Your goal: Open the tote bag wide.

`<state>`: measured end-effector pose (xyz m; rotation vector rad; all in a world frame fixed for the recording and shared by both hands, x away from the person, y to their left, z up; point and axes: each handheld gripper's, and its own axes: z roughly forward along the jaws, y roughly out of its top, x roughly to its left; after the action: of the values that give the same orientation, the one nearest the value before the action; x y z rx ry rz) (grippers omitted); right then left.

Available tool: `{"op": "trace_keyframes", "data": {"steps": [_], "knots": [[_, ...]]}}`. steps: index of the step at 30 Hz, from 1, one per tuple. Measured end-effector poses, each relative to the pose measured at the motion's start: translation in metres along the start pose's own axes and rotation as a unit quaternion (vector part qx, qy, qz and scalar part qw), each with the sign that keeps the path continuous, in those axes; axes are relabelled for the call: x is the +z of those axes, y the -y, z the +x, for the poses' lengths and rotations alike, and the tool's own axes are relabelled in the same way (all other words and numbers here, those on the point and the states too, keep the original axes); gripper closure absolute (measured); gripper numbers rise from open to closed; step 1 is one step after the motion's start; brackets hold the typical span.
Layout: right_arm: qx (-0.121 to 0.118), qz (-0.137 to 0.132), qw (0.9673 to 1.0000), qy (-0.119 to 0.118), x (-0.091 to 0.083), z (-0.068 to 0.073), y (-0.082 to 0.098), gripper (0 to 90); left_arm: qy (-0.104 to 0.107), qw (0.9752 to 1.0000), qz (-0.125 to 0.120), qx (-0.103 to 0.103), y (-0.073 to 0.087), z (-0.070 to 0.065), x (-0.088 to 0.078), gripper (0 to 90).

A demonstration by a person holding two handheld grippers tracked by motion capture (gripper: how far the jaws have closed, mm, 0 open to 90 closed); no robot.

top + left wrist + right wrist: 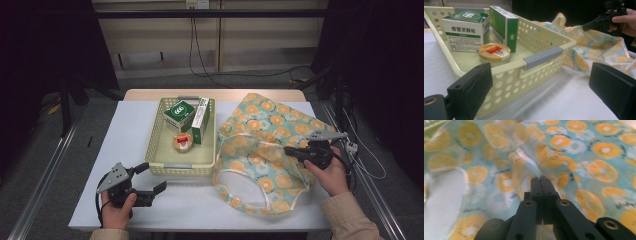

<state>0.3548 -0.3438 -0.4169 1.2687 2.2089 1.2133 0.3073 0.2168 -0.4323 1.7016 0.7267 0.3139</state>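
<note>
This looks like a lab or test room, not a home. A small counter (pixel 100 200) with a white cover stands alone on a grey floor (pixel 60 150). Metal rails (pixel 40 175) run along the floor on both sides. Black cables (pixel 200 60) hang down from a socket (pixel 196 4) on the plain back wall (pixel 150 35). Dark curtains or panels (pixel 40 50) close in the sides.

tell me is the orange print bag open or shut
Open: the teal fabric bag with orange slices gapes at its white-lined mouth, with the right gripper shut on the rim.
</note>
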Motion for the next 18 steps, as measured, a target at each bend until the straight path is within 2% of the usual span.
{"op": "trace_keyframes", "data": {"steps": [5, 8, 10, 12, 16, 18], "knots": [[0.018, 0.001, 0.9997, 0.019, 0.007, -0.014, 0.009, 90.0, 0.0, 1.0, -0.001, -0.002, 0.0, 0.0, 0.0, 4.7], [0.016, 0.009, 0.9994, 0.03, 0.012, -0.018, 0.01, 90.0, 0.0, 1.0, 0.001, 0.001, 0.0, 0.0, 0.0, 4.8], [0.004, 0.019, 0.9989, 0.042, 0.016, -0.019, 0.011, 90.0, 0.0, 1.0, 0.002, 0.001, 0.0, 0.0, 0.0, 4.8], [0.007, 0.022, 0.999, 0.039, 0.02, -0.02, 0.013, 90.0, 0.0, 1.0, 0.001, 0.0, 0.0, 0.0, 0.0, 4.8], [-0.007, 0.042, 0.9983, 0.039, 0.026, -0.017, 0.015, 89.3, 0.0, 1.0, 0.001, 0.0, 0.0, 0.0, 0.0, 4.8], [-0.013, 0.054, 0.9976, 0.041, 0.029, -0.015, 0.017, 85.5, 0.001, 1.0, -0.001, -0.002, 0.0, 0.0, 0.0, 4.8]]}}
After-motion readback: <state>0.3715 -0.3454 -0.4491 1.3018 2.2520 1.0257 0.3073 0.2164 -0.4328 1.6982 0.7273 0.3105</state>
